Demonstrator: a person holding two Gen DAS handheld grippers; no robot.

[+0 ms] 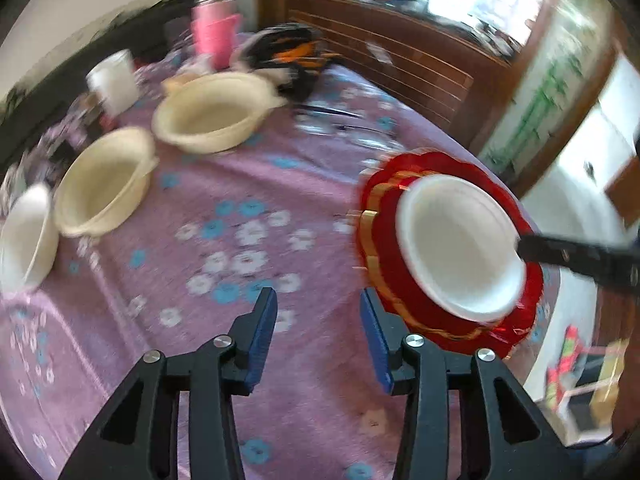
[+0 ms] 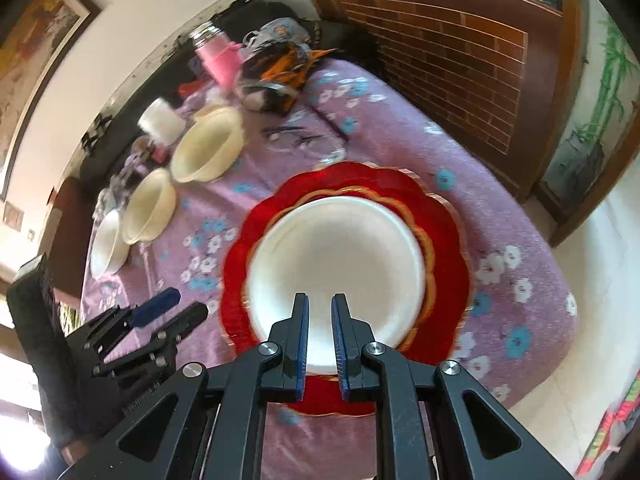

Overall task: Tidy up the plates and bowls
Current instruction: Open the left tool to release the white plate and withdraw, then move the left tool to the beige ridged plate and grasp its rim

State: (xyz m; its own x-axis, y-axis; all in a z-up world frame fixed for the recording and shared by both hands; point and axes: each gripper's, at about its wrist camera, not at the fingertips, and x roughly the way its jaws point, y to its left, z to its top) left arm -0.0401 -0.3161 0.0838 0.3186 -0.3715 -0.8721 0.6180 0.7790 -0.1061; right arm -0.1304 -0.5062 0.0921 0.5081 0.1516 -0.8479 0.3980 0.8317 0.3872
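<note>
A white plate (image 2: 340,260) lies on a red scalloped plate (image 2: 448,240) with gold trim on the purple floral cloth. My right gripper (image 2: 320,300) hovers over the white plate's near rim, jaws a narrow gap apart, holding nothing. In the left wrist view the same white plate (image 1: 456,240) and red plate (image 1: 384,204) sit at the right, with a right gripper finger (image 1: 576,258) reaching over the white rim. My left gripper (image 1: 318,298) is open and empty above the cloth, just left of the red plate. Two cream bowls (image 1: 212,112) (image 1: 104,180) and a white bowl (image 1: 24,236) line the left.
A pink flask (image 1: 214,24), a white cup (image 1: 114,78) and a dark bundle of cloth (image 1: 292,52) stand at the table's far end. A wooden cabinet (image 1: 400,52) lies behind. The table edge (image 2: 560,320) drops to a pale floor on the right.
</note>
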